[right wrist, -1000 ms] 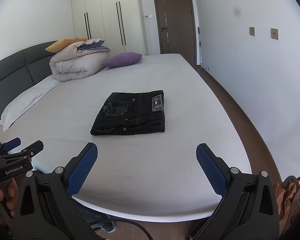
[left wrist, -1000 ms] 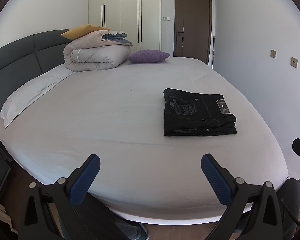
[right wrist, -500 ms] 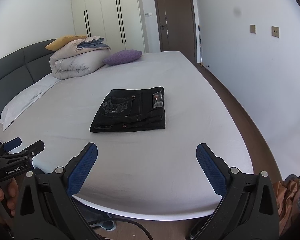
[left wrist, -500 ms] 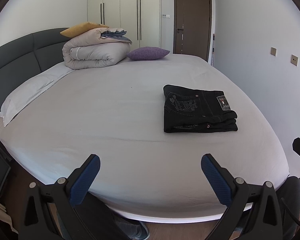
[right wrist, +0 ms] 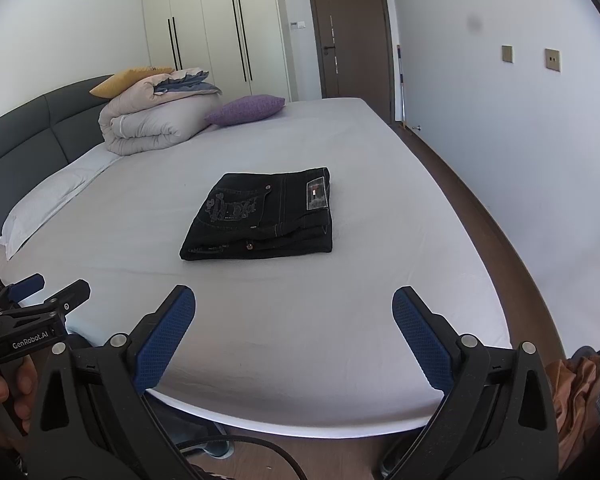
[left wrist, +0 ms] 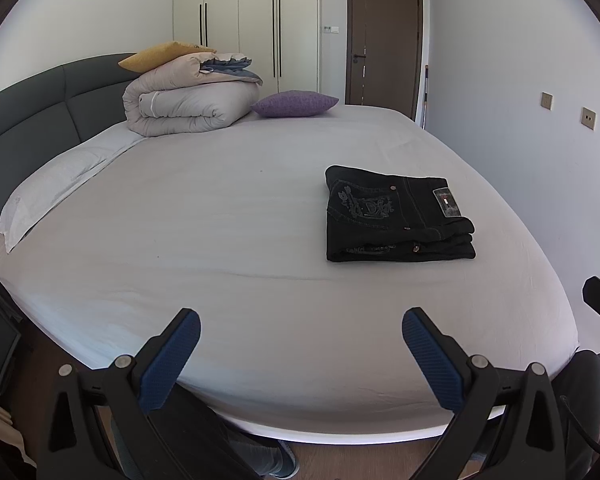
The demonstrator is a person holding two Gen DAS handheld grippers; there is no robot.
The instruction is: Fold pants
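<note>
- Black pants [left wrist: 396, 216] lie folded into a compact rectangle on the white sheet of the bed [left wrist: 220, 240], toward its right side as seen from the left wrist camera, embroidered back pocket and waistband label facing up
- The left claw [left wrist: 300, 354] hangs at the foot edge of the bed, blue-padded fingers spread wide and holding nothing, well apart from the pants
- The right claw [right wrist: 294, 336] hangs over the same foot edge, fingers likewise spread and empty, with the pants [right wrist: 260, 216] lying straight ahead of it
- A hand [right wrist: 0, 396] grips the left claw's handle at the lower left of the right wrist view
- At the head of the bed, a rolled beige duvet [left wrist: 188, 104] sits against the dark headboard [left wrist: 24, 116], a mustard cushion [left wrist: 160, 56] on top and a purple cushion [left wrist: 294, 104] just beside it
- Wardrobe doors [left wrist: 256, 28] and a brown door [left wrist: 384, 40] stand closed behind
</note>
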